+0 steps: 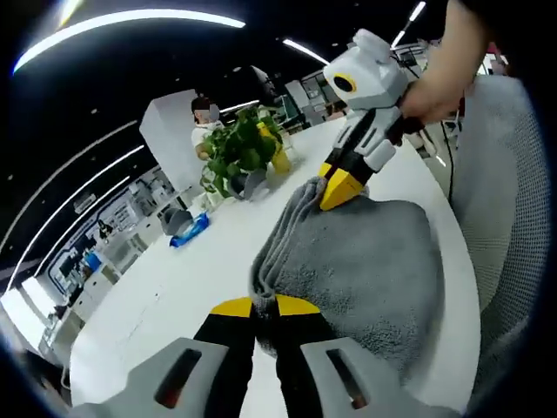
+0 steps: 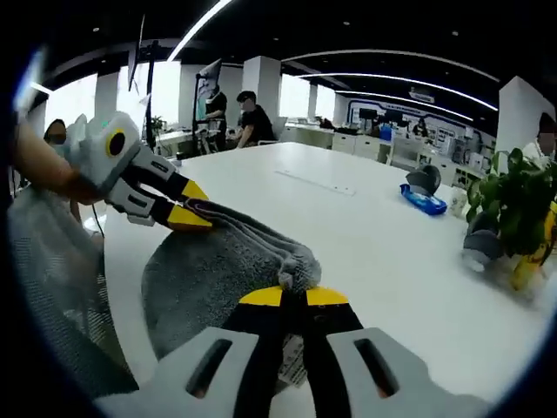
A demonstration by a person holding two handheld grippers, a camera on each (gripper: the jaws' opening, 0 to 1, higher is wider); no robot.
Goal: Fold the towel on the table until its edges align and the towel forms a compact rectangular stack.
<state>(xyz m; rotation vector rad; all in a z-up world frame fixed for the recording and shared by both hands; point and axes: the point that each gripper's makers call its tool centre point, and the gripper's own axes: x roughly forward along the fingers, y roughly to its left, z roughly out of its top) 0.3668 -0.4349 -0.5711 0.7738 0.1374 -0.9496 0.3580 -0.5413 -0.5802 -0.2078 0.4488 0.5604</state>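
- A large white table runs far back into an open office
- Long light strips cross a dark ceiling
- White pillars stand behind the table, with bright windows to one side
- A potted plant sits on the table, a yellow thing just beside it
- A blue packet lies near a dark round object
- People stand and sit at the table's far end
- Desks and shelves line the room beyond the table
- A grey mesh chair back stands at the table's near edge
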